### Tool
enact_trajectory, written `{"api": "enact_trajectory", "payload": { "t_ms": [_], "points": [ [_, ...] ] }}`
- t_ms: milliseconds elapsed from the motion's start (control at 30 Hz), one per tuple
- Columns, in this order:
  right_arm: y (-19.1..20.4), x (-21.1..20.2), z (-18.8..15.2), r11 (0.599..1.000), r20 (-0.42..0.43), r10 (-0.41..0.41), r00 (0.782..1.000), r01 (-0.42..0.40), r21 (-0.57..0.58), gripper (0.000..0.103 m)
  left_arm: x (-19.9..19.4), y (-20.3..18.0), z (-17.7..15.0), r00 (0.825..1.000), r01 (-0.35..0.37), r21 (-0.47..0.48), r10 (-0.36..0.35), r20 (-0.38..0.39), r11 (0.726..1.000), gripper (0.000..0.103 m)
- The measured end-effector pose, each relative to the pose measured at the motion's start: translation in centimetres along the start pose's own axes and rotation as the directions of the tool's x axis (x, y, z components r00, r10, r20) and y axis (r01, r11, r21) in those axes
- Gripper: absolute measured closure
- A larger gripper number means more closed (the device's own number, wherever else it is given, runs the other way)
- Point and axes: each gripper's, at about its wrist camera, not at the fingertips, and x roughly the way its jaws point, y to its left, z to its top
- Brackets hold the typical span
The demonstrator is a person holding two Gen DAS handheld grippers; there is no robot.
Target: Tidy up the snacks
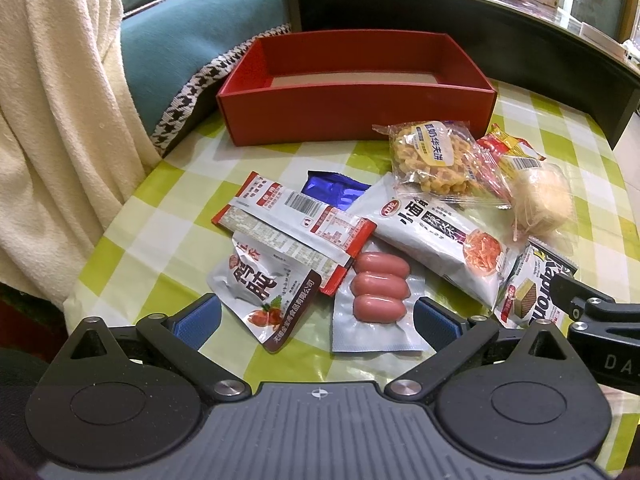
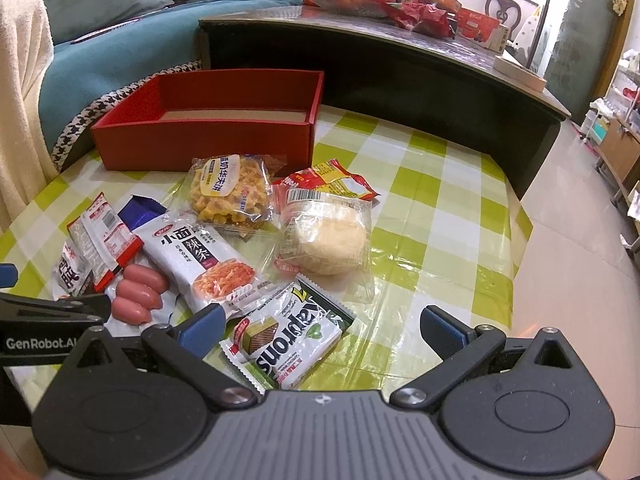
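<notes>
An empty red box (image 1: 352, 108) (image 2: 208, 136) stands at the back of the checked table. Before it lies a heap of snacks: a sausage pack (image 1: 378, 292) (image 2: 138, 292), a white noodle-snack bag (image 1: 436, 236) (image 2: 200, 264), a waffle pack (image 1: 432, 160) (image 2: 230, 190), a pale cake in clear wrap (image 1: 540, 200) (image 2: 328, 240) and a Kaprons wafer pack (image 1: 528, 292) (image 2: 288, 340). My left gripper (image 1: 316, 322) is open low over the sausage pack. My right gripper (image 2: 320, 328) is open, its fingers either side of the wafer pack.
A dark low table (image 2: 400, 64) with fruit and red packets rises behind the box. A cream blanket (image 1: 56, 120) and a teal sofa (image 1: 192, 44) lie to the left. The table's right edge drops to a tiled floor (image 2: 580, 264).
</notes>
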Motion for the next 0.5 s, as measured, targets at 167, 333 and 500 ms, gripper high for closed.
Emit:
{"api": "enact_trajectory", "payload": {
  "t_ms": [167,333,500],
  "points": [
    [0.05,0.03,0.01,1.0,-0.001,-0.002,1.0,0.002,-0.003,0.0,0.04,0.06,-0.01,1.0,0.005,0.001,-0.005,-0.004,1.0,0.0],
    [0.12,0.07,-0.06,1.0,-0.003,-0.003,1.0,0.003,-0.008,0.0,0.05,0.11,0.08,1.0,0.015,0.003,-0.015,-0.009,1.0,0.0],
    [0.17,0.13,-0.07,1.0,-0.006,-0.006,1.0,0.006,-0.013,0.0,0.05,0.14,0.11,1.0,0.026,0.006,-0.026,-0.013,1.0,0.0]
  ]
}}
